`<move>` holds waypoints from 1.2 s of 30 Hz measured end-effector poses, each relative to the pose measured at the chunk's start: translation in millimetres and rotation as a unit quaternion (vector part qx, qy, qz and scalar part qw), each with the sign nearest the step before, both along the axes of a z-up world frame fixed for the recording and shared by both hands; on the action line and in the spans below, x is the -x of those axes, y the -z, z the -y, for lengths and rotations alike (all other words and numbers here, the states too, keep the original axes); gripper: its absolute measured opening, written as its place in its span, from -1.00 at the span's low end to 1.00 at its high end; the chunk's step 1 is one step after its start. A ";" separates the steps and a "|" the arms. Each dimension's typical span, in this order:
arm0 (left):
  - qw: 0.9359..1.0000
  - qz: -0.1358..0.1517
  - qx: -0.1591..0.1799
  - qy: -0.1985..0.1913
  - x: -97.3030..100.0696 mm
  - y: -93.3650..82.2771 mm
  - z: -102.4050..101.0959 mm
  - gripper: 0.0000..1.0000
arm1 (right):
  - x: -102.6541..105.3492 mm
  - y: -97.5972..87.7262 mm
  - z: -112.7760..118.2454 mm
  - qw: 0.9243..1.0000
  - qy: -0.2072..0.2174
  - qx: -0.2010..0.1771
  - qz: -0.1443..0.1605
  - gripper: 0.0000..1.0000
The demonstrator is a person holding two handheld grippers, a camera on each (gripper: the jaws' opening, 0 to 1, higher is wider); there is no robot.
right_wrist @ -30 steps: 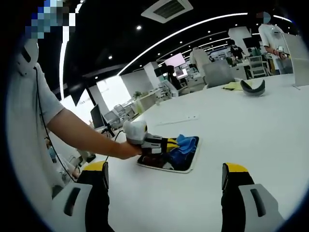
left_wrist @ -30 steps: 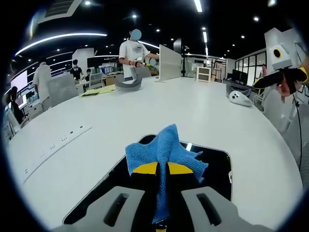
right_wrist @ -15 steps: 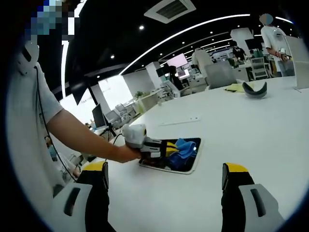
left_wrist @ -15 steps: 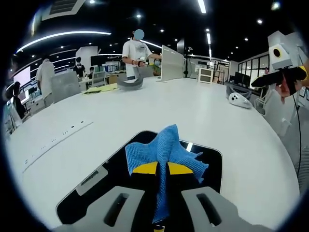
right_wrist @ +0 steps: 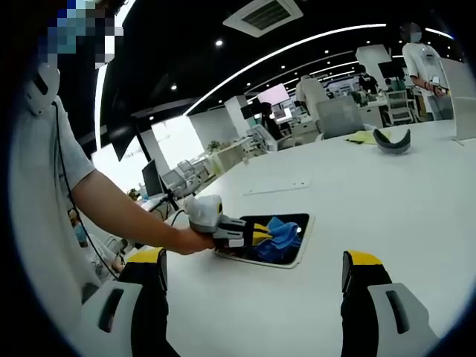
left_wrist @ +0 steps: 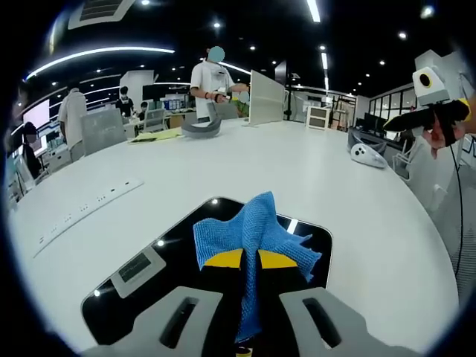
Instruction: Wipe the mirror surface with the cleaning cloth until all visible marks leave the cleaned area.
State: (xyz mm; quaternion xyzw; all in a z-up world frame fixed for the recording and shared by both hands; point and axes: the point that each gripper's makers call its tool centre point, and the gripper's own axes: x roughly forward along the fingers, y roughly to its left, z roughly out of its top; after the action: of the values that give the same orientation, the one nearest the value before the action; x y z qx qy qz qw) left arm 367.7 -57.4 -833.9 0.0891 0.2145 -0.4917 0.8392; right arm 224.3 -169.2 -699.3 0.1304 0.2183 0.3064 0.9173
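1. Your left gripper (left_wrist: 249, 260) is clamped on the blue cleaning cloth (left_wrist: 253, 238), pressing it onto the dark mirror (left_wrist: 178, 253).
2. The mirror (right_wrist: 297, 230) lies flat on the white tabletop (left_wrist: 312, 171), well in from its edges.
3. Your right gripper (right_wrist: 253, 297) is released, jaws wide apart and holding nothing, hovering above the tabletop well apart from the mirror.
4. Your hand (right_wrist: 186, 239) grips the left gripper's handle.
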 end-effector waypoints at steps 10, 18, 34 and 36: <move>1.000 -0.004 0.003 -0.005 13.0 1.9 -3.2 -0.93 | 1.5 -2.1 -2.5 1.000 -0.002 0.000 0.003 0.96; 1.000 -0.007 0.007 -0.009 21.4 3.1 -7.1 -0.93 | 1.9 -2.5 -2.3 1.000 -0.002 -0.001 0.004 0.95; 1.000 -0.009 0.018 -0.015 39.1 5.2 -10.1 -0.93 | 0.1 -0.1 -6.6 1.000 -0.006 -0.002 0.002 0.95; 1.000 -0.009 0.018 -0.015 41.4 5.3 -10.3 -0.93 | -0.4 -0.7 -7.1 1.000 -0.006 -0.004 0.003 0.95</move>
State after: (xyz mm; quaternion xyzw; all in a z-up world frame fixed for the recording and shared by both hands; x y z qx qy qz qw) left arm 326.3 -47.0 -839.2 0.0662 0.2147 -0.4835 0.8460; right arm 224.6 -162.1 -698.6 0.1316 0.2155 0.3130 0.9156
